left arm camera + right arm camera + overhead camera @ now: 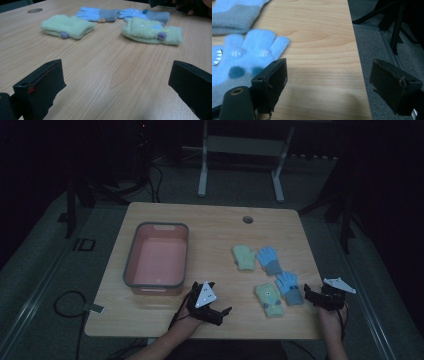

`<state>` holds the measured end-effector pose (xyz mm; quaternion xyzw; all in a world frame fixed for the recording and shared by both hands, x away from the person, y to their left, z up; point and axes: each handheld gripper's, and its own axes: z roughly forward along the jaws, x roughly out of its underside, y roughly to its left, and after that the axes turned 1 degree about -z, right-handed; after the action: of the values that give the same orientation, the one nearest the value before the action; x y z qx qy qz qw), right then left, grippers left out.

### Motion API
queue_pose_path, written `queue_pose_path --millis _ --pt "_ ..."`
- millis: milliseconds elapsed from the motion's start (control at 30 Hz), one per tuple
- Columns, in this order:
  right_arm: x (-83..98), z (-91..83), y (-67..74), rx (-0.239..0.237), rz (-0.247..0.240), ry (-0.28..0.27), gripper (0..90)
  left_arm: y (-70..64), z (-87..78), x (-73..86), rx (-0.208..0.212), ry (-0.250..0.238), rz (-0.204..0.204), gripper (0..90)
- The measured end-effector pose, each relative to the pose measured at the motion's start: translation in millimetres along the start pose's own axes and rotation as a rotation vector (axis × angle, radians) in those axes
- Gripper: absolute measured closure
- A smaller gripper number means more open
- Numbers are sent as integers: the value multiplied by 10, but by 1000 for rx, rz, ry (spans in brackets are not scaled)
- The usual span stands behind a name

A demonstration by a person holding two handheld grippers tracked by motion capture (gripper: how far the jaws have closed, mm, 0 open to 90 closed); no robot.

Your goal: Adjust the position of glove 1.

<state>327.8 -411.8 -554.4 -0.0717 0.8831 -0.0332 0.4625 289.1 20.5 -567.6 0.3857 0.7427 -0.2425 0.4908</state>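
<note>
Near the table's front right corner lies the near blue glove point(289, 287), flat on the wood with its fingers spread, as the right gripper view point(249, 53) shows it. Touching its left side is the near green mitten point(269, 300), seen in the left gripper view point(151, 32) with a small purple knob on its cuff. Farther back lie a second green mitten point(244, 257) and a second blue glove point(268, 260), side by side.

Just right of the near blue glove, the right gripper point(310, 295) hovers at the table's edge with its jaws spread wide. Bare wood and the table's edge lie between them in its own view point(328, 82); one jaw stands close beside the glove's fingertips, though contact cannot be told. It holds nothing.

Well to the left, the left gripper point(222, 314) points toward the gloves from the front edge. Its jaws likewise stand wide apart over bare wood point(115, 85), clear of every glove, gripping nothing.

Beyond it sits a pink bin point(131, 265) with a grey rim, on the wooden table point(215, 225).
</note>
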Motion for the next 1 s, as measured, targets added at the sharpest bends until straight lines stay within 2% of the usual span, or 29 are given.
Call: queue_pose_path --millis 167,300,467,500,567,700,767,833,933,1000 --pt "-1 4 -17 -9 11 4 135 -7 0 0 -4 0 7 5" --pt "0 9 -4 -23 7 28 146 -3 -5 2 -2 -4 4 5" --pt "15 33 -56 -79 70 115 145 3 -7 2 -2 -5 -1 5" --pt "18 32 -58 -77 75 124 145 1 -5 1 -1 -4 2 5" --pt "-5 32 -40 -43 66 156 143 -6 1 -1 -2 1 9 5" --pt "-89 -27 2 -51 42 143 109 -32 28 -14 -40 30 19 5" --pt "-127 -62 13 -52 37 144 109 -32 28 -13 -36 28 22 5" --pt "-160 -104 5 -78 65 137 112 -25 11 -6 -23 12 18 5" --pt "-211 -148 1 -89 84 149 230 -13 8 -4 -20 9 6 5" --pt "-241 -156 5 -90 93 158 252 -12 14 -7 -19 14 4 5"
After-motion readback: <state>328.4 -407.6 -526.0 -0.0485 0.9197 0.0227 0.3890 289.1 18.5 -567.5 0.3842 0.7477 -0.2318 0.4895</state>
